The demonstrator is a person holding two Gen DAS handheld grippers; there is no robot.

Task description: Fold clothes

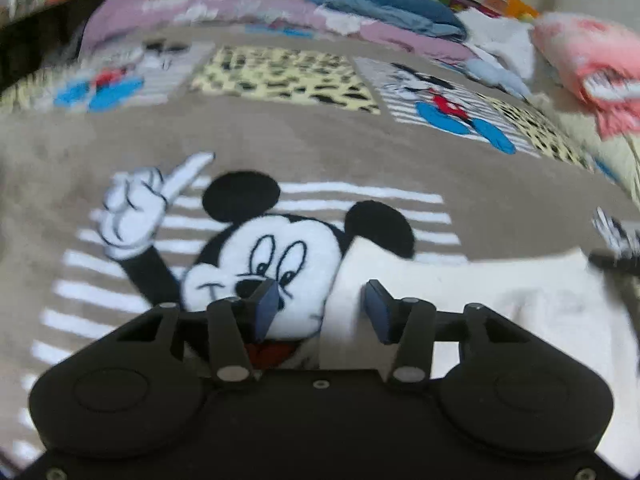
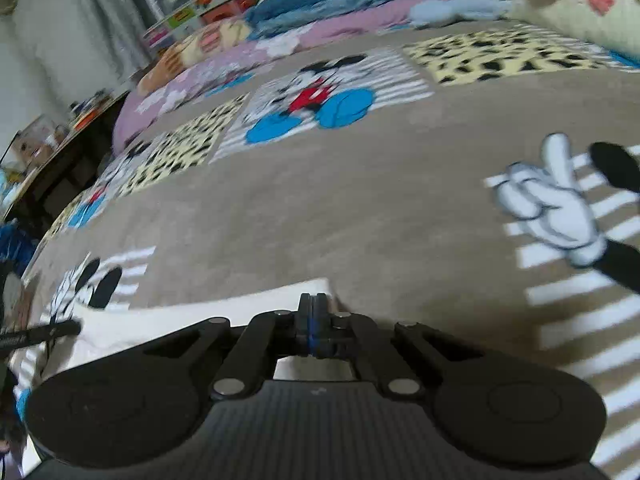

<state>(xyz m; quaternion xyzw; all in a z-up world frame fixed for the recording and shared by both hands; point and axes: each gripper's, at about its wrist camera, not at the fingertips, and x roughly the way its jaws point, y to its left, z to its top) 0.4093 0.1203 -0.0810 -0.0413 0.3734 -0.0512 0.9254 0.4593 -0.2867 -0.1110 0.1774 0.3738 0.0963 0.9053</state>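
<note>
A white garment (image 1: 520, 320) lies flat on a tan Mickey Mouse blanket (image 1: 320, 148) on a bed. My left gripper (image 1: 320, 304) is open, its blue pads (image 1: 267, 309) spread over the garment's left corner and the Mickey face. In the right wrist view the same white garment (image 2: 180, 320) lies under my right gripper (image 2: 315, 312), whose jaws are pressed together at the garment's far corner; whether cloth is pinched between them is not clear. The other gripper's dark tip (image 2: 48, 330) shows at the left edge.
Folded blue clothes (image 1: 384, 4) and pink and purple bedding (image 1: 224, 12) are piled along the far side of the bed. A pink fluffy item (image 1: 592, 60) lies at the right. A dark shelf with clutter (image 2: 52, 148) stands left of the bed.
</note>
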